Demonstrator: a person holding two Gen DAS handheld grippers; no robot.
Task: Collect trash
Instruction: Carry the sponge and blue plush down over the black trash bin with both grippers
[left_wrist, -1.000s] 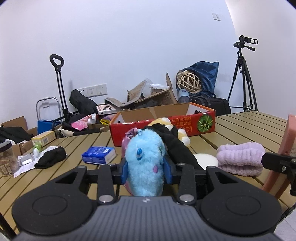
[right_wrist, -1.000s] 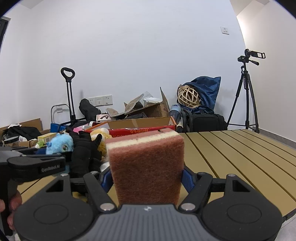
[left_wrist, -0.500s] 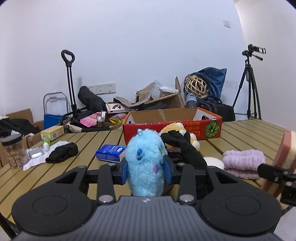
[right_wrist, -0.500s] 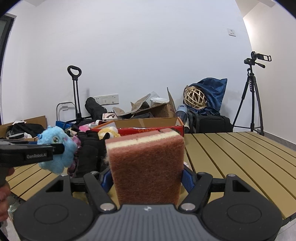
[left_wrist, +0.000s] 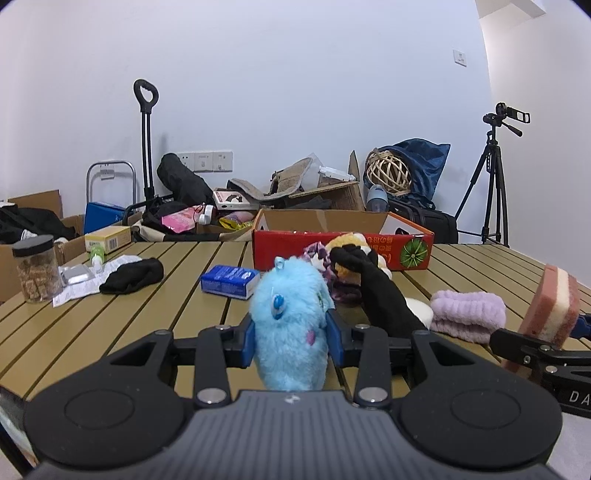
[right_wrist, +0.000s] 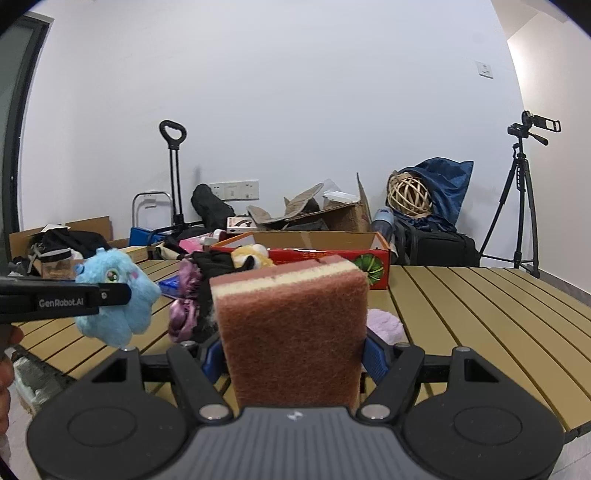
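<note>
Left gripper (left_wrist: 291, 341) jaws clamped on blue plush toy (left_wrist: 290, 325), right gripper (right_wrist: 293, 356) jaws clamped on sponge (right_wrist: 293, 332) — both held above the desk (right_wrist: 461, 295) near edge. Risk: soft fur slips out mid-carry, or the two grippers collide — they're close together.

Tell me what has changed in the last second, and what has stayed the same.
The left gripper has carried the blue plush toy up and back, away from the pile beside the red box; from the right wrist view the toy now hangs above the table. The right gripper has also risen slightly. Both grips are unchanged: the left on the toy, the right on the sponge. Nothing was let go.
</note>
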